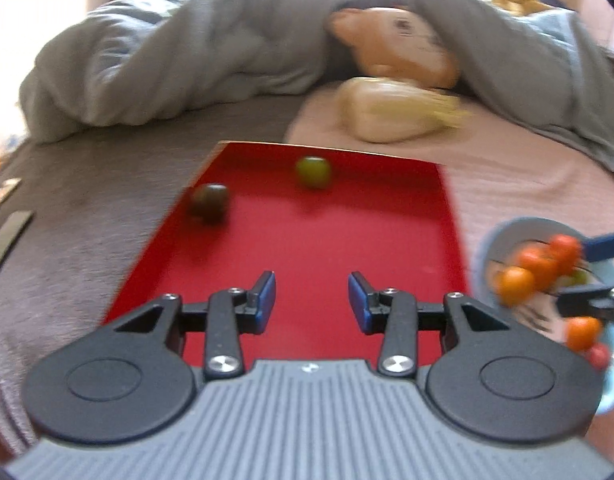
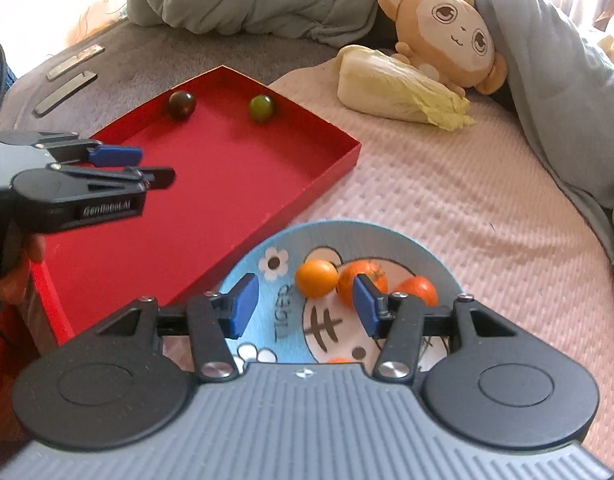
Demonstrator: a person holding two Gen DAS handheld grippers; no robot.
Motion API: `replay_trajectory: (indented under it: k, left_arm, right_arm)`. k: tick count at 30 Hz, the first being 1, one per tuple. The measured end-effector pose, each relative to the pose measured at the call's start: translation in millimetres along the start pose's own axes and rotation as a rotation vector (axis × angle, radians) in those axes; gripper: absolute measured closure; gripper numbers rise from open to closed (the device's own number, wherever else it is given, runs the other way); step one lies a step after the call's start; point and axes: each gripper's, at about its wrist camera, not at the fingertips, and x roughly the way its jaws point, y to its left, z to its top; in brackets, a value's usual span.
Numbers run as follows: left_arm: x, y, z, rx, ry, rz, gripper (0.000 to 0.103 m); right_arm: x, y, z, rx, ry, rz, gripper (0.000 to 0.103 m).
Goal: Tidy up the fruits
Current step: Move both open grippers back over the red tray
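A red tray (image 1: 347,240) (image 2: 211,184) lies on the bed. In it sit a green tomato (image 1: 313,171) (image 2: 261,107) and a dark tomato (image 1: 211,202) (image 2: 181,104) near its far end. A blue cartoon plate (image 2: 347,236) (image 1: 507,232) right of the tray holds several orange tomatoes (image 2: 317,278) (image 1: 515,285). My left gripper (image 1: 311,300) (image 2: 143,164) is open and empty above the tray's near part. My right gripper (image 2: 305,312) is open and empty just above the plate, its fingers (image 1: 603,240) showing by the tomatoes.
A napa cabbage (image 2: 399,86) (image 1: 395,110) and a plush monkey (image 2: 447,40) lie beyond the tray. A grey quilt (image 1: 167,60) is piled at the back and right. Two flat dark bars (image 2: 67,88) lie on the grey blanket at left.
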Motion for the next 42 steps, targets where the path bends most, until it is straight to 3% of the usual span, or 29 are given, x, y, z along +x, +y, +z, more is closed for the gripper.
replay_trajectory:
  k: [10,16,23,25,28,31,42]
  left_arm:
    - [38.7,45.4,9.6,-0.197,0.028,0.150,0.060]
    - [69.2,47.3,25.9,-0.273,0.069,0.232,0.060]
    - [94.8,38.5,41.7,-0.292,0.075,0.326,0.061]
    - [100.3,37.7,46.0,-0.298,0.078,0.328,0.059]
    - [104.4,34.8,48.5,-0.290,0.073,0.332,0.068]
    - [107.5,35.1,49.9,-0.277,0.073,0.332,0.068]
    - [84.3,50.0,32.7,-0.224,0.085,0.249,0.069]
  right_arm:
    - [24.4,14.6,33.7,-0.027,-0.065,0.013,0.041]
    - [48.0,14.7,59.8,-0.020,-0.070,0.030,0.038]
    - [58.0,12.0,68.4,0.011,-0.069,0.049,0.038]
    - [60.3,11.2,66.3,0.014,-0.059,0.050,0.037]
    - [63.5,10.5,63.3,0.014,-0.046,0.045,0.037]
    - [65.3,10.0,63.6,0.020,-0.045,0.038,0.037]
    - [79.9,19.1,91.2,0.086,-0.096,0.045,0.037]
